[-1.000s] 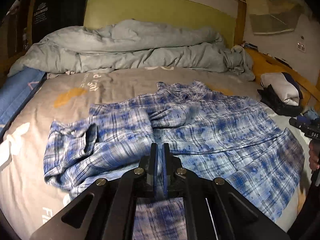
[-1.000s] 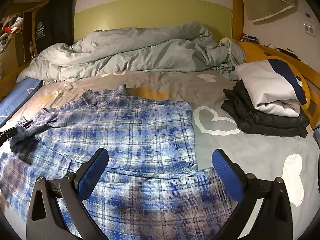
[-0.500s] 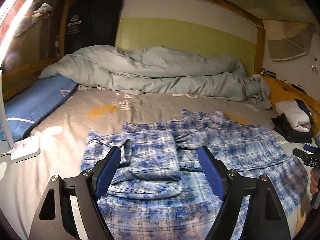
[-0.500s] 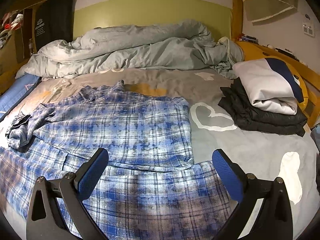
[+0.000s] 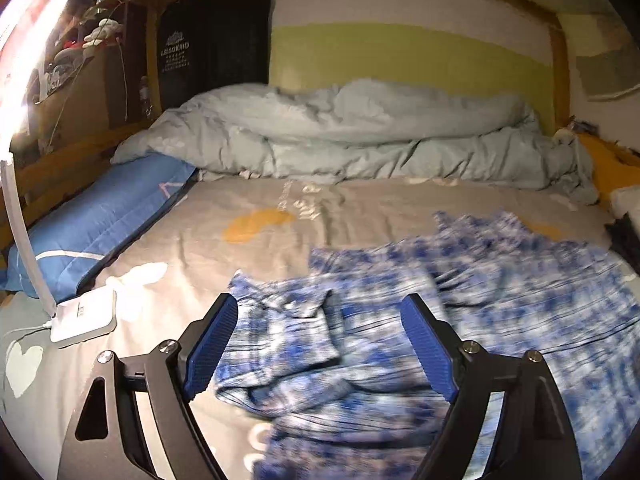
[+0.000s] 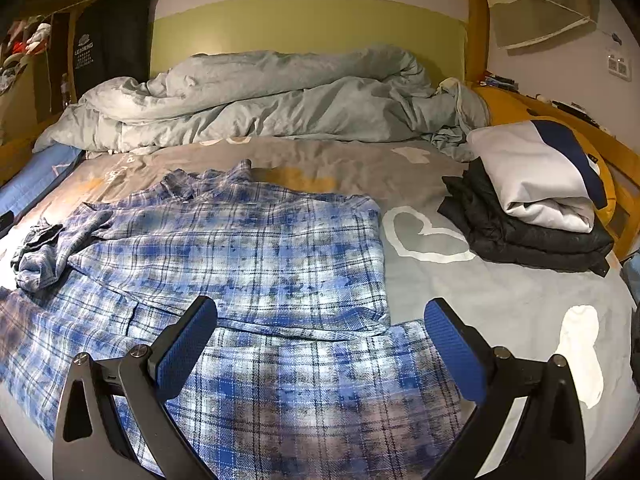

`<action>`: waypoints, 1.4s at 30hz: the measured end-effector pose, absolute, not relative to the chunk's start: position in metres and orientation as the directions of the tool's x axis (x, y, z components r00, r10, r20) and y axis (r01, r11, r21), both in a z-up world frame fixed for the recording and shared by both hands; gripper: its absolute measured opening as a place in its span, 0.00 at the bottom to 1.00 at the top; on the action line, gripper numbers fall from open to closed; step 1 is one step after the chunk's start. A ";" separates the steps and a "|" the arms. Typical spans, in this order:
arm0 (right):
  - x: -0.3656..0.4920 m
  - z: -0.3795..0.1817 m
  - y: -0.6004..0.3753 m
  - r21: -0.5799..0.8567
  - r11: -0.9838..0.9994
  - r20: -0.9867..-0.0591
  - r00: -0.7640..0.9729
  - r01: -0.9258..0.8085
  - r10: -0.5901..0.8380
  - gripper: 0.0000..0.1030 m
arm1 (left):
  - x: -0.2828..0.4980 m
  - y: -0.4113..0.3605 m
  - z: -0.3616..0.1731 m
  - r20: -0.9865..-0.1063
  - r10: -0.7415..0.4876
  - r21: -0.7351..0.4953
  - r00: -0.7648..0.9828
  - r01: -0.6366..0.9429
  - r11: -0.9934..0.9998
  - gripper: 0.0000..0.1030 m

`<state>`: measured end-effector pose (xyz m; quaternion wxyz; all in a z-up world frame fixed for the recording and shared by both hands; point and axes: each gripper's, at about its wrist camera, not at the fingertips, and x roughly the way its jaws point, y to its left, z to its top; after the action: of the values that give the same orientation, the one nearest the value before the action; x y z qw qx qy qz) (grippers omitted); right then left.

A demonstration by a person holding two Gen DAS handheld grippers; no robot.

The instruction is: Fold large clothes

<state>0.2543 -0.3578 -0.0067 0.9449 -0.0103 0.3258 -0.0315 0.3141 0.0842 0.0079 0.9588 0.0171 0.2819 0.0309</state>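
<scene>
A blue and white plaid shirt (image 6: 256, 256) lies spread on the grey bed sheet (image 6: 500, 304), its right side folded inward and its left sleeve (image 6: 44, 252) bunched at the left edge. In the left wrist view the shirt (image 5: 500, 300) is blurred, with the crumpled sleeve (image 5: 296, 344) lying between the fingers. My left gripper (image 5: 320, 348) is open and empty just above that sleeve. My right gripper (image 6: 320, 344) is open and empty over the shirt's lower hem.
A rumpled grey duvet (image 6: 260, 96) lies along the headboard. A stack of folded clothes (image 6: 532, 196), white on black, sits at the right. A blue pillow (image 5: 100, 220) and a white lamp base (image 5: 84, 316) sit at the left edge.
My left gripper let go of the sleeve, opened, drew back and swung left. The sleeve now lies bunched on the bed. My right gripper stayed open and hardly moved.
</scene>
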 end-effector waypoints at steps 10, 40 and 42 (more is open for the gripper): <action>0.258 -0.012 -0.359 -0.022 0.998 -0.635 0.770 0.056 -0.057 1.00 | 0.362 0.101 -0.051 -0.697 0.126 0.103 0.706 -0.075 0.992 0.83; 0.252 -0.008 -0.357 -0.008 0.998 -0.636 0.770 0.055 -0.047 1.00 | 0.239 -0.078 -0.018 -0.649 -0.376 -0.090 0.661 0.425 0.901 0.09; 0.253 -0.008 -0.355 -0.005 0.999 -0.639 0.768 0.049 -0.040 1.00 | 0.235 -0.087 -0.029 -0.671 -0.358 -0.061 0.649 0.434 0.899 0.09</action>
<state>0.2526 -0.3545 -0.0076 0.9402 0.0059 0.3397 -0.0237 0.2355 -0.0872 -0.0293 0.9066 0.0526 0.3572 -0.2184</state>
